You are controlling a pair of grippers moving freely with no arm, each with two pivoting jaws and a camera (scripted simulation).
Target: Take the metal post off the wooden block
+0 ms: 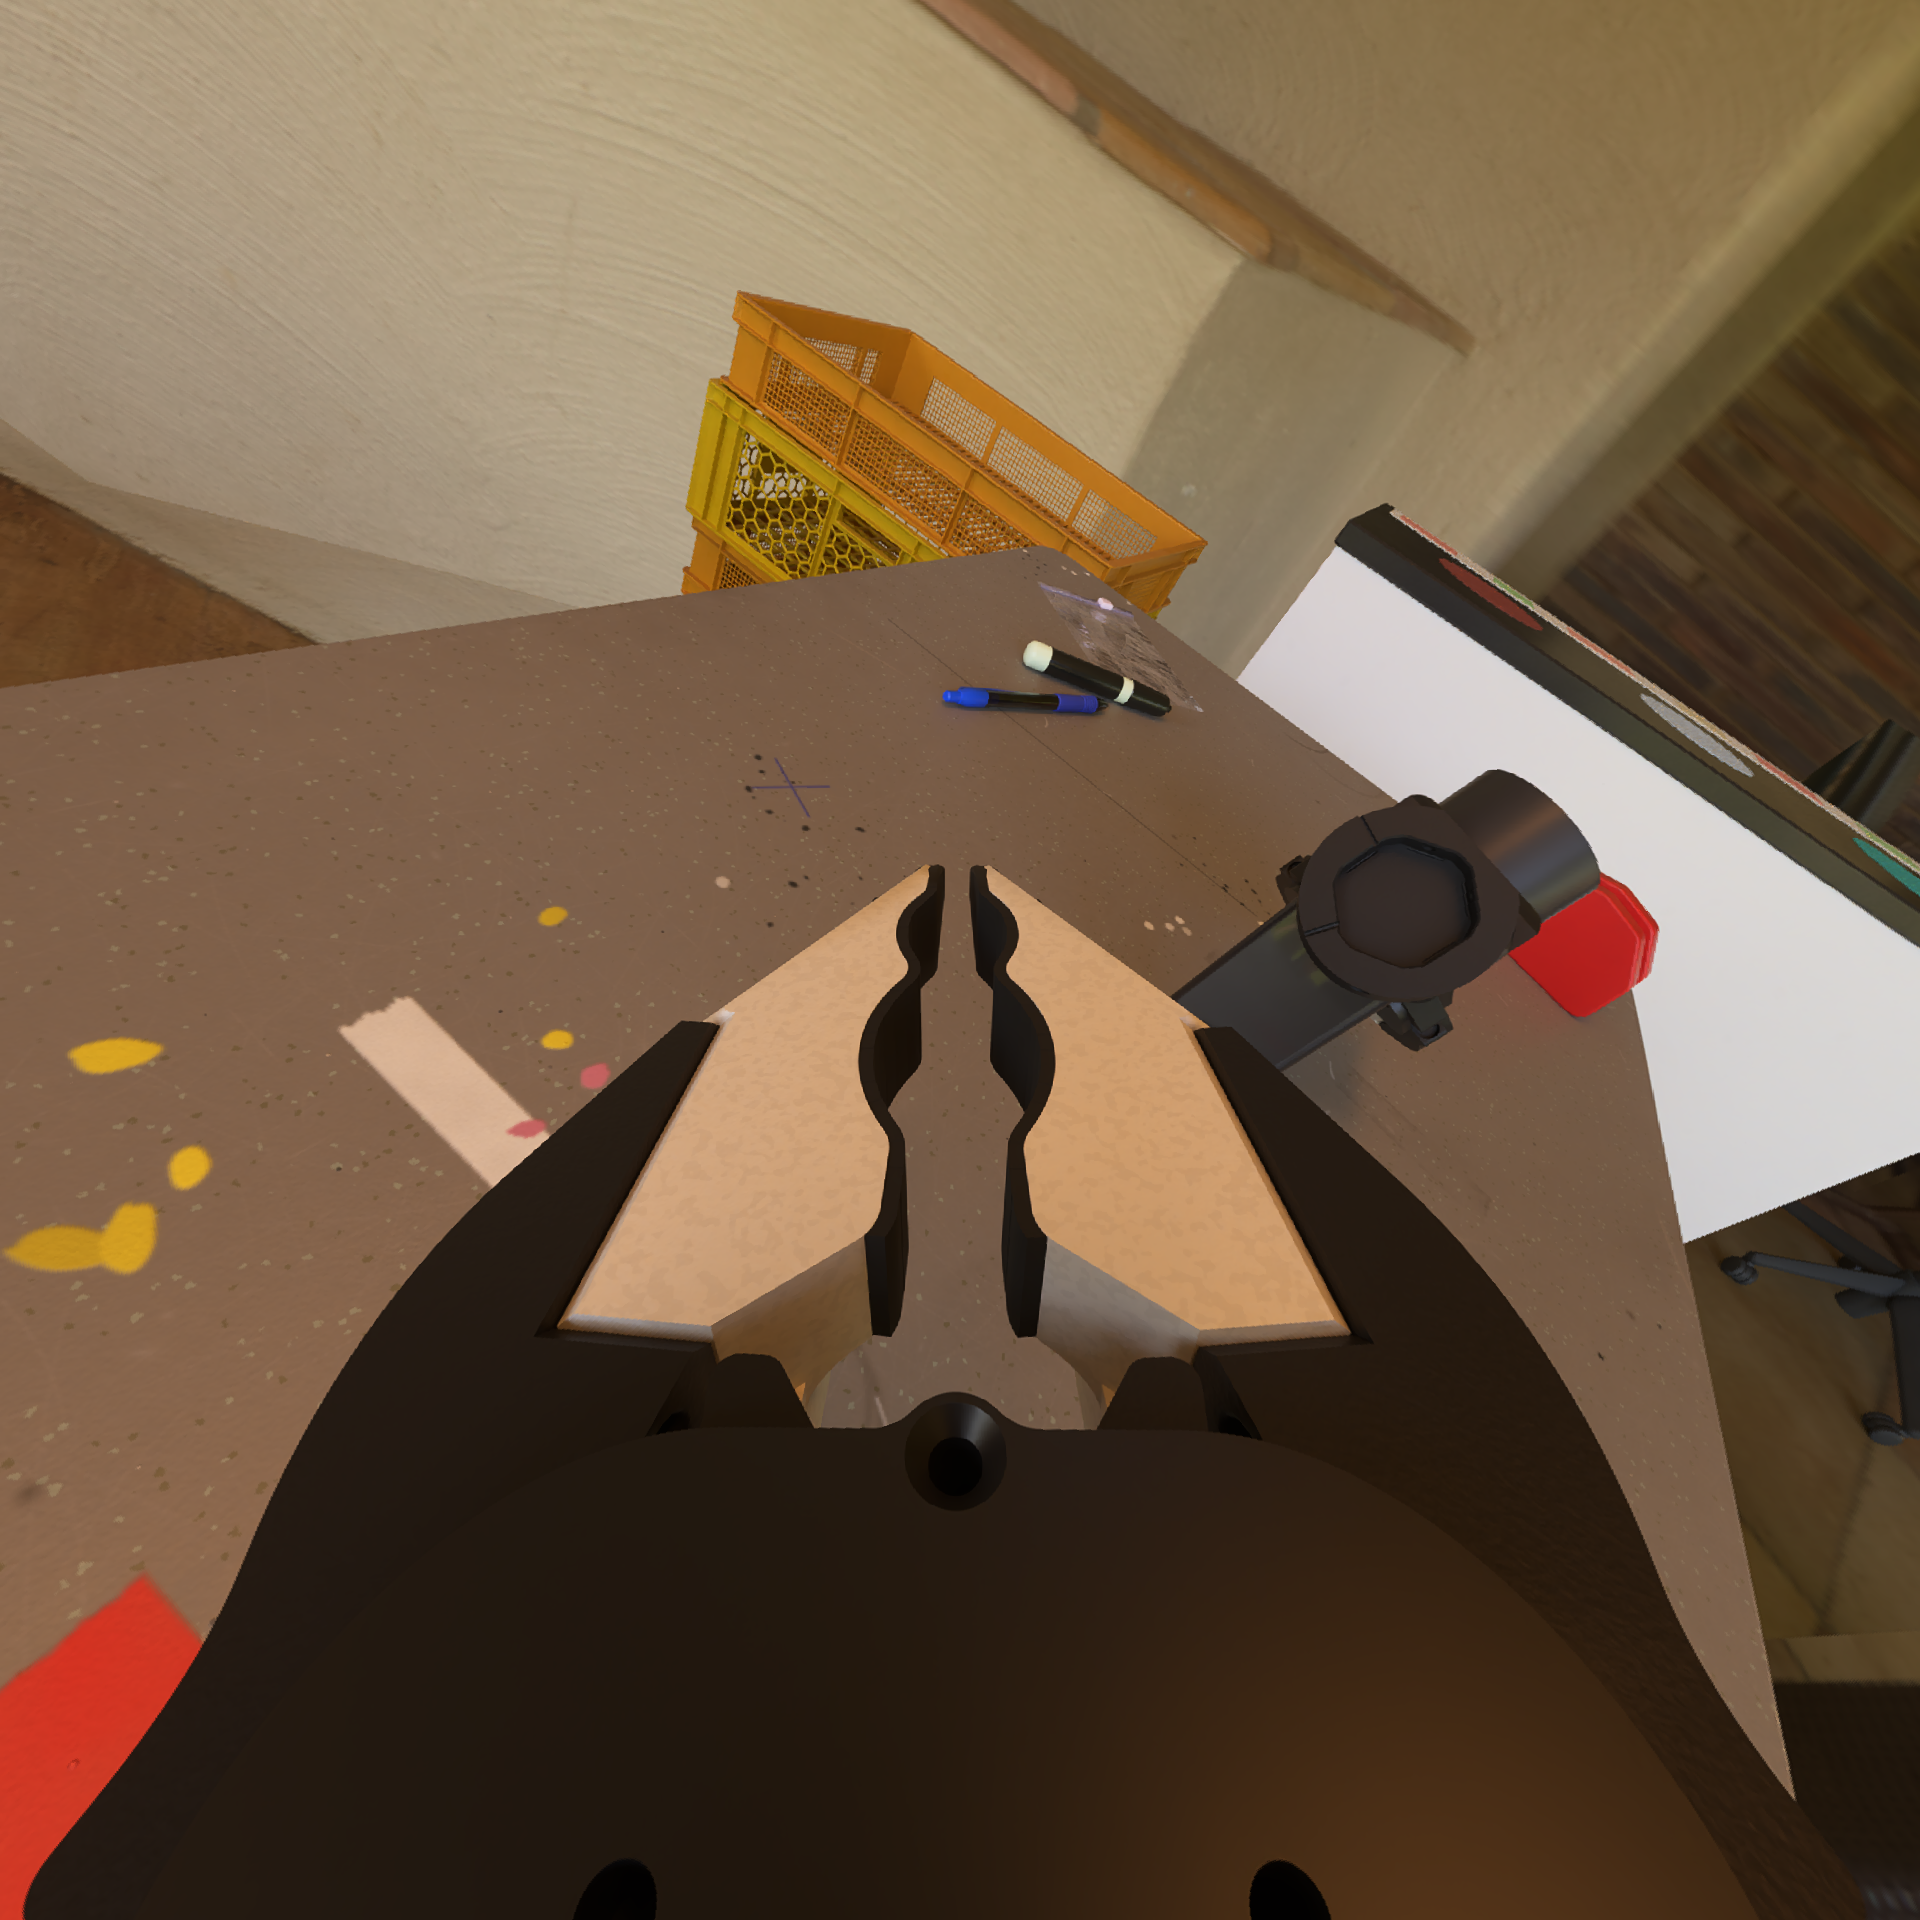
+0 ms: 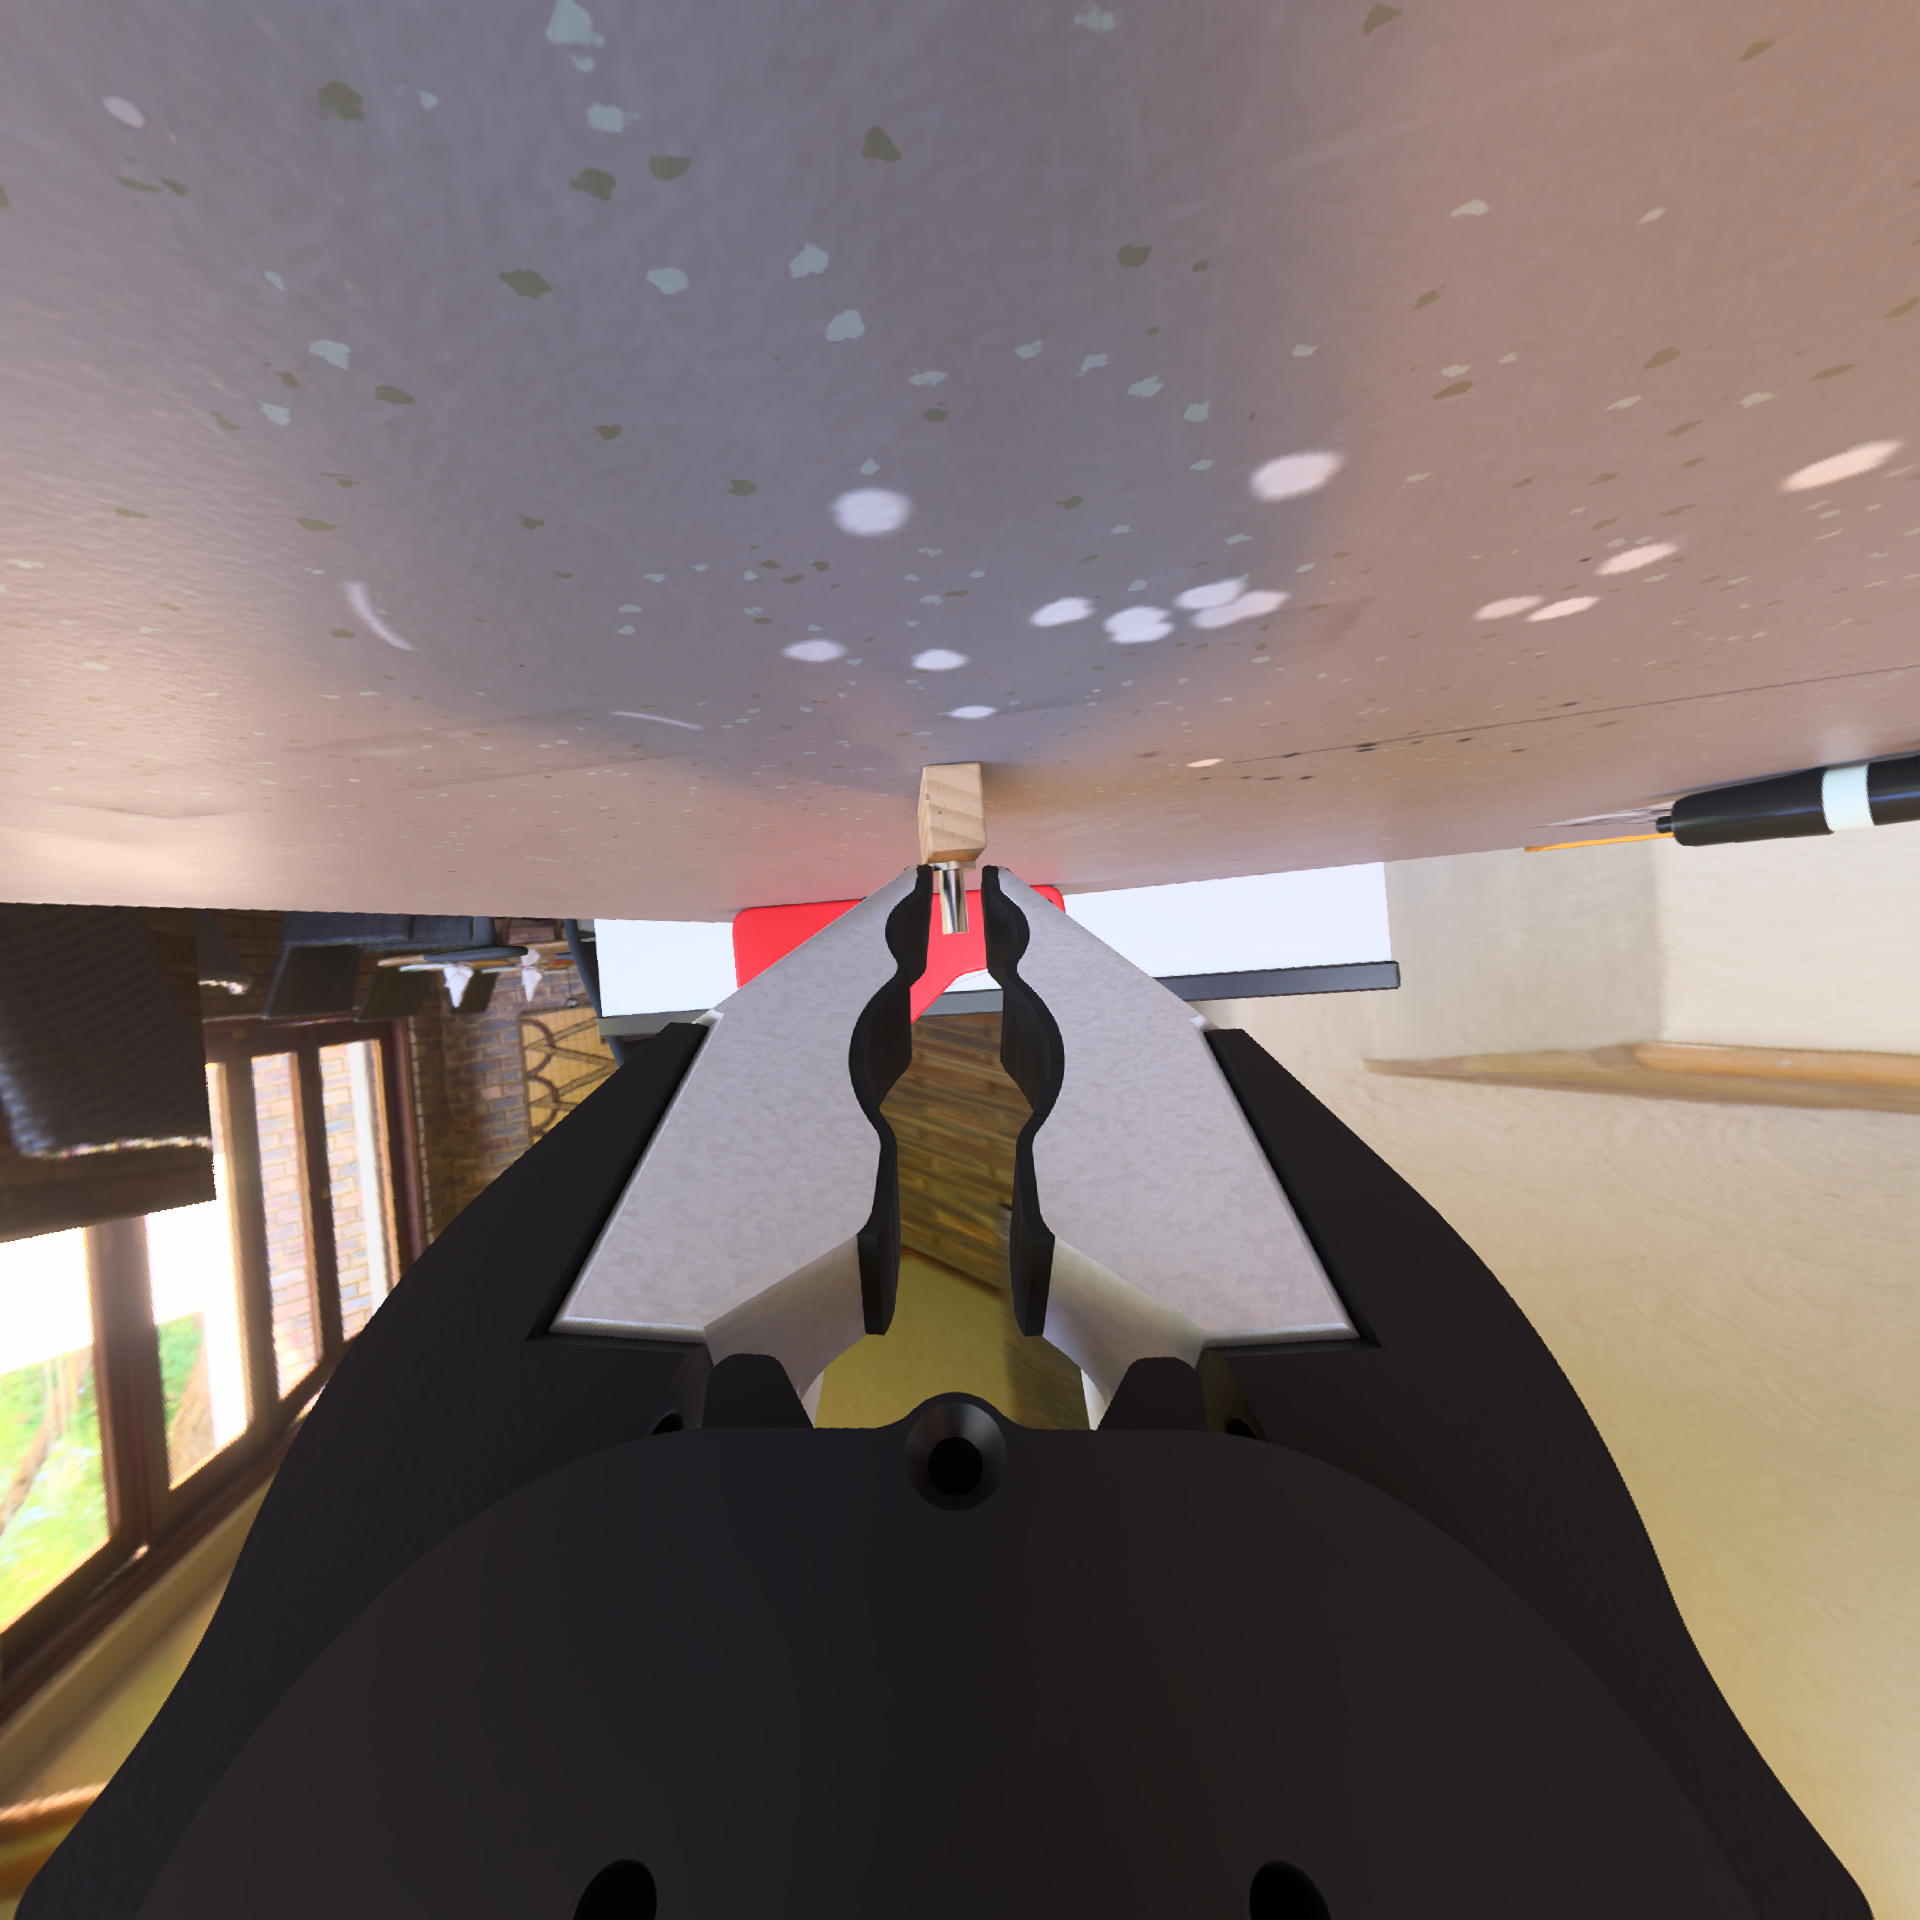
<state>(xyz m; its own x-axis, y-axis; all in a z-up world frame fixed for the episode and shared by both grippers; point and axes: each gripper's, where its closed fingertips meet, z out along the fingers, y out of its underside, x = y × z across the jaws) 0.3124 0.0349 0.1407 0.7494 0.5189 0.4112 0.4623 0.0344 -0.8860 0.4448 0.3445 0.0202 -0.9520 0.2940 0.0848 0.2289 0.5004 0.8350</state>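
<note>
In the right wrist view, which is upside down, a small wooden block (image 2: 951, 810) stands on the speckled table (image 2: 727, 416). A short metal post (image 2: 951, 902) sticks out of it towards me. My right gripper (image 2: 954, 878) has its tips on either side of the post, close against it just off the block. My left gripper (image 1: 956, 878) hovers over the brown table (image 1: 520, 779) with its jaws nearly together and nothing between them. The right gripper's dark body (image 1: 1403, 914) shows at the right of the left wrist view. The block and post are hidden there.
A black marker (image 1: 1096, 677), a blue pen (image 1: 1023, 701) and a clear plastic bag (image 1: 1112, 623) lie at the table's far side. Orange and yellow crates (image 1: 935, 457) stand behind it. A white board (image 1: 1558, 883) and a red thing (image 1: 1590, 940) lie past the right edge.
</note>
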